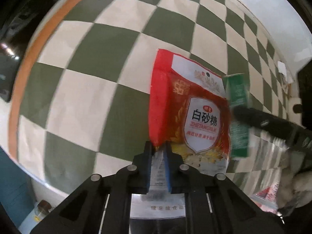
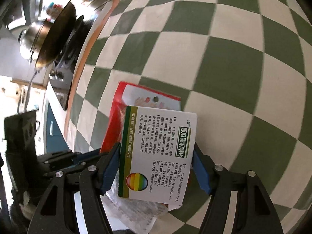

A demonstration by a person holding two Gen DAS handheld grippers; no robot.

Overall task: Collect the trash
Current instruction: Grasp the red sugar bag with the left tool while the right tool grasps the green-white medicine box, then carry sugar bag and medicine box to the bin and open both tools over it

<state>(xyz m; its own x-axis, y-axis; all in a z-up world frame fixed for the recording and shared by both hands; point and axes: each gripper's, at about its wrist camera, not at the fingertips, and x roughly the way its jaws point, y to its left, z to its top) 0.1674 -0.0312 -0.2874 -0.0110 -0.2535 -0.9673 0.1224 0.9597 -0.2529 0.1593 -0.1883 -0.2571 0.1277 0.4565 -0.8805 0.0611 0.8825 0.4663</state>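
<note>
Left gripper [image 1: 158, 154]: pinching the lower edge of a red sugar pouch [image 1: 187, 105] between blue pads [image 1: 149, 167], pouch standing upright above the green-and-white checkered cloth [image 1: 87, 89], not touching it as far as can be told. Orange border [image 1: 21, 74] of the cloth running along the left of the view.

Right gripper [image 2: 156, 167]: clamping a white-and-green medicine box [image 2: 156, 152] by its two long sides, printed face turned toward the camera, rainbow logo at the near end. Box sitting in front of the sugar pouch [image 2: 117, 120], overlapping its right half in this view; contact between the two not determinable. In the left wrist view, same box [image 1: 238, 115] showing edge-on just beside the pouch's right side, crossed by one dark finger [image 1: 259, 120] of the right gripper.

Crumpled clear wrapper with printed paper [image 2: 136, 210] lying below the box, near the gripper base. Dark round pan [image 2: 56, 37] sitting beyond the cloth edge, upper left of the right wrist view.
</note>
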